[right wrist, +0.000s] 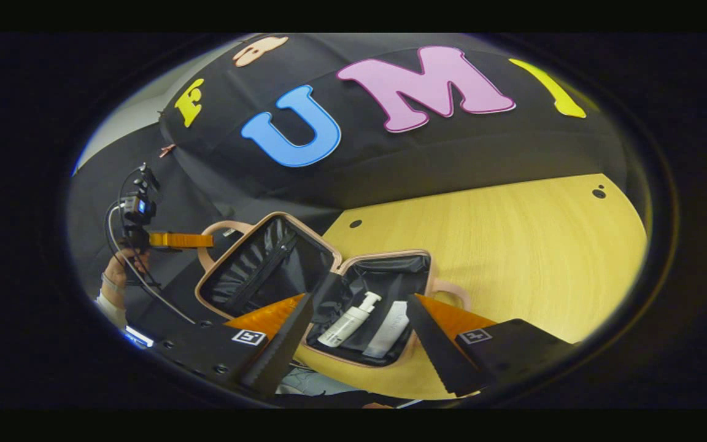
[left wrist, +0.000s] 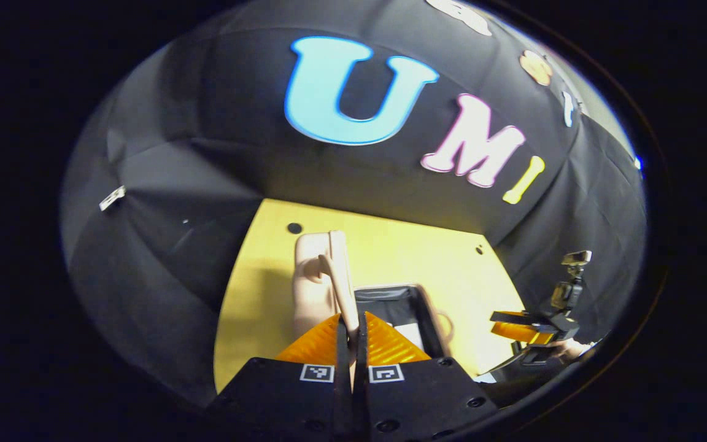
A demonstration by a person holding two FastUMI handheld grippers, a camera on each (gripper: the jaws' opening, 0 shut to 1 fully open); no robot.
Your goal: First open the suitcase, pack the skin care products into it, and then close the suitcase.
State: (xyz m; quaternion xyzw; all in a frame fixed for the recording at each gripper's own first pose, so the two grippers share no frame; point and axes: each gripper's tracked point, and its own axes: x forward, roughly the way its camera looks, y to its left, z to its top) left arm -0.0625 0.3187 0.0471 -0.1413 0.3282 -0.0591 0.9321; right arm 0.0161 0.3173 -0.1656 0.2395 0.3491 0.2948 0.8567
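The pink suitcase lies open on the wooden table [right wrist: 513,245]. Its lid [right wrist: 261,264] is propped up at an angle, and the black lining and zip pocket show. In the base [right wrist: 418,264] lie a white pump bottle [right wrist: 350,319] and a white tube [right wrist: 390,328]. My right gripper [right wrist: 359,298] hovers open just in front of the base, holding nothing. My left gripper [left wrist: 351,319] is shut on the thin rim of the lid [left wrist: 320,276]. It also appears in the right gripper view as the left gripper [right wrist: 203,239], by the lid's handle.
A hand [right wrist: 117,264] with a trailing cable holds the left gripper at the table's left end. The right gripper [left wrist: 519,328] appears far right in the left gripper view. Bare tabletop [left wrist: 390,245] lies behind the case, with black cloth walls around.
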